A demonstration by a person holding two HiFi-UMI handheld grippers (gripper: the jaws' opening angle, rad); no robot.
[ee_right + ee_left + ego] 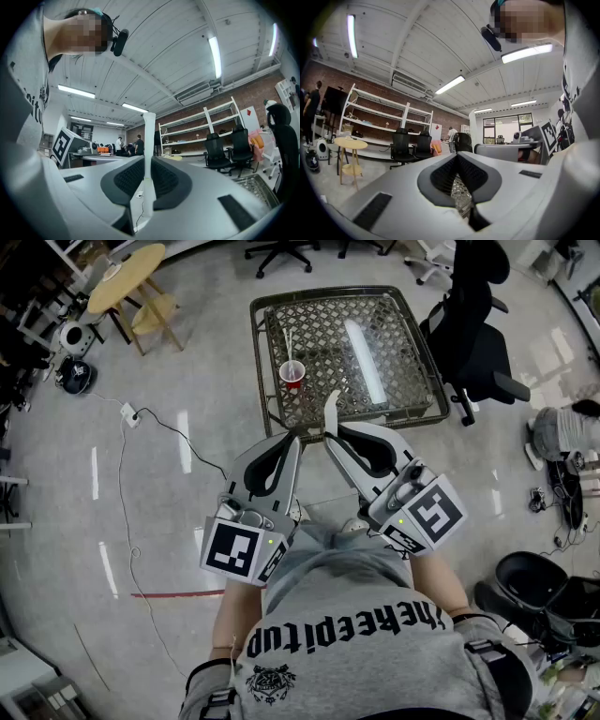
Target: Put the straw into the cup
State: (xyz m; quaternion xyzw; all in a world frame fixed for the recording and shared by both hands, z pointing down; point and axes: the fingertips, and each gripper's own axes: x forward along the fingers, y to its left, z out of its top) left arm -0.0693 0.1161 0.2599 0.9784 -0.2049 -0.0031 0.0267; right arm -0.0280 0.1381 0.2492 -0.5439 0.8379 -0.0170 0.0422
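Observation:
A red cup [292, 374] stands upright near the left front part of the woven-top table [412, 409]. In the head view my right gripper [329, 431] is held up in front of the table's near edge, shut on a white straw [331, 407] that sticks out past its tips toward the table. The straw [148, 140] stands upright between the jaws of the right gripper [147, 161] in its own view. My left gripper [294, 439] is beside it, to the left, shut with nothing in it. Its jaws [457, 157] meet, with a sliver of the table showing below.
A black office chair [473, 338] stands right of the table. A round wooden table [127, 277] and stool are at the far left. A cable with a power strip [131, 414] runs over the floor. A black bin [534, 582] sits at the right.

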